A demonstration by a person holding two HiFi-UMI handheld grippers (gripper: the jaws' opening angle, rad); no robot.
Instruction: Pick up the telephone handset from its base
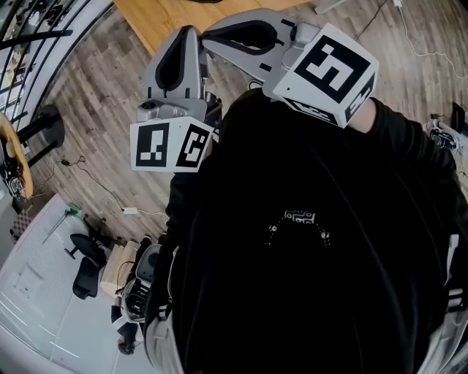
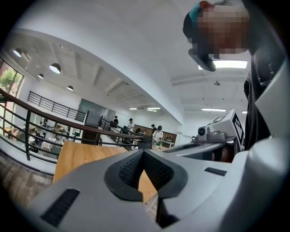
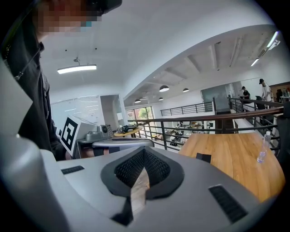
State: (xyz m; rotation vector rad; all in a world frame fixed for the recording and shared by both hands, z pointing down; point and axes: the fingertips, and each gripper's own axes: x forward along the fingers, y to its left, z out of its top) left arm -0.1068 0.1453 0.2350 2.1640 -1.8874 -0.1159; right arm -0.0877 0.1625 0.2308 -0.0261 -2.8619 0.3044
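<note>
Telephone handset: in none of the views, so its place can't be told. Person's black top [image 1: 307,241] fills the near half of the head view. Wooden bench [image 1: 168,18] lies far ahead, past plank floor [image 1: 95,95]. Left tongs [image 2: 144,152] are together with nothing between. Right tongs [image 3: 144,149] are together too and empty, just right of the left ones, both pointing at the bench. Clear bottle [image 3: 262,149] stands upright on the bench's right part. Small black block [image 3: 203,157] sits at its near edge.

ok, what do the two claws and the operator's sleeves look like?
Left claw and right claw: light grey moulded shells with black textured pads. Left cube and right cube: white, with black square markers. The person wears a long-sleeved black top.
</note>
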